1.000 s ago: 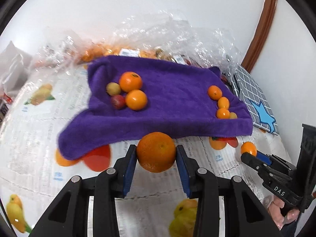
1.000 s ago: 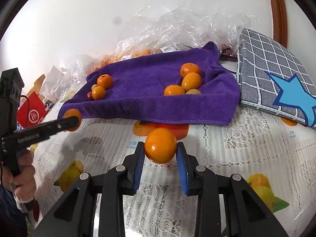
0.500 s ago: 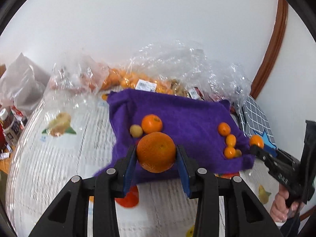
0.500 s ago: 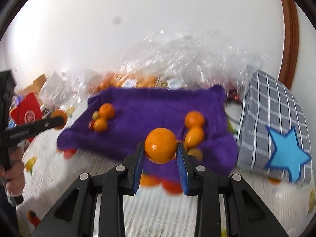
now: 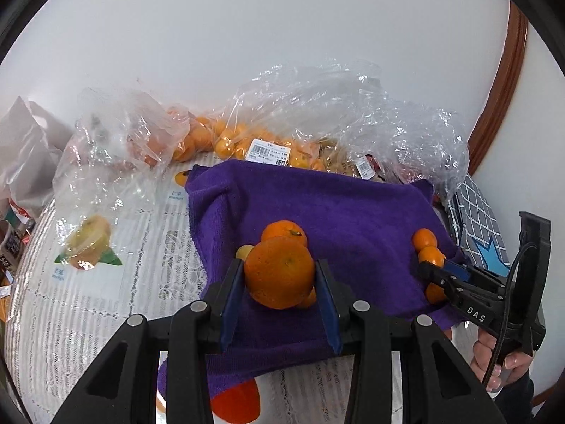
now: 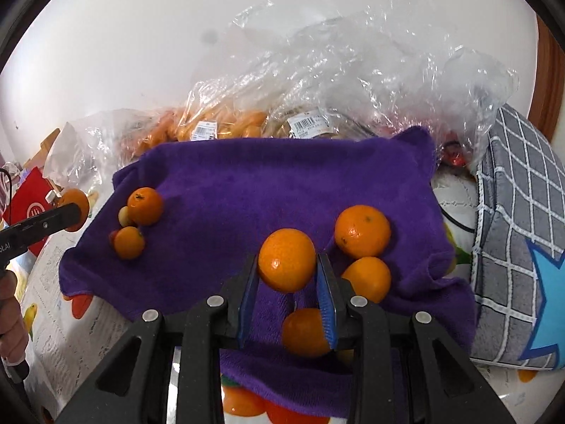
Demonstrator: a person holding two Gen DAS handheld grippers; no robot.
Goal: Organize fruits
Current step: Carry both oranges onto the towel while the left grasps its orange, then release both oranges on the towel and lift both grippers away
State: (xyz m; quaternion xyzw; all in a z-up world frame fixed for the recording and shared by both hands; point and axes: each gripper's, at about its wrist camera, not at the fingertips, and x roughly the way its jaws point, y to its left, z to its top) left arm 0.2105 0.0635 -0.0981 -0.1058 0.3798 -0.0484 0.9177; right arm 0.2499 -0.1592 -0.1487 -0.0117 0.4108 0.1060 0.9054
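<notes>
A purple towel (image 5: 339, 208) lies on the table and also shows in the right wrist view (image 6: 268, 183). My left gripper (image 5: 279, 282) is shut on a large orange (image 5: 279, 272), held above the towel's left fruit cluster (image 6: 136, 222), where another orange (image 5: 282, 231) sits behind it. My right gripper (image 6: 286, 275) is shut on a smaller orange (image 6: 286, 259), held above the towel's right cluster of mandarins (image 6: 362, 231). The right gripper appears at the right of the left wrist view (image 5: 459, 286).
Clear plastic bags of fruit (image 5: 268, 134) pile up against the wall behind the towel. A grey checked cushion with a blue star (image 6: 519, 247) lies to the right. A white bag (image 5: 24, 155) and a red box (image 6: 31, 201) sit at the left. The tablecloth (image 5: 116, 282) has fruit prints.
Both grippers have risen and moved forward from the tablecloth to over the towel, each still holding its orange. The fruit clusters now lie just under them.
</notes>
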